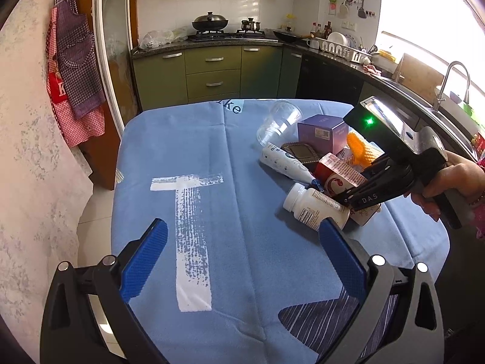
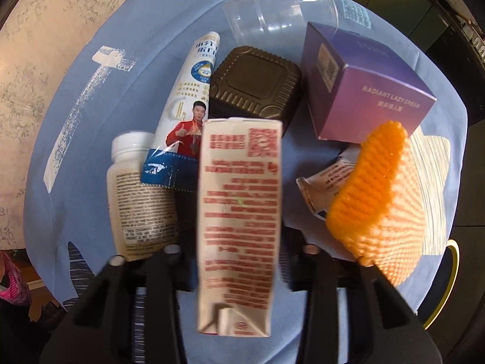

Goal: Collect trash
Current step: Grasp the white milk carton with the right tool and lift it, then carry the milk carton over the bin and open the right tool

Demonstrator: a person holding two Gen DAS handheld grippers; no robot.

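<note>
A heap of trash lies on the blue cloth at the table's right: a clear plastic cup (image 1: pixel 280 119), a purple box (image 1: pixel 322 133), a dark square lid (image 1: pixel 300 151), a white tube (image 1: pixel 285 162), a white pill bottle (image 1: pixel 315 207) and orange foam netting (image 1: pixel 360 147). My right gripper (image 1: pixel 348 194) is shut on a red-and-white carton (image 1: pixel 336 174), which fills the middle of the right wrist view (image 2: pixel 239 218), held above the heap. My left gripper (image 1: pixel 242 236) is open and empty over the cloth, left of the bottle.
The table (image 1: pixel 182 157) drops off to floor tiles at left. A kitchen counter (image 1: pixel 212 42) with stove and pans runs behind, and a sink (image 1: pixel 454 91) stands at the right. Aprons (image 1: pixel 72 69) hang on the left wall.
</note>
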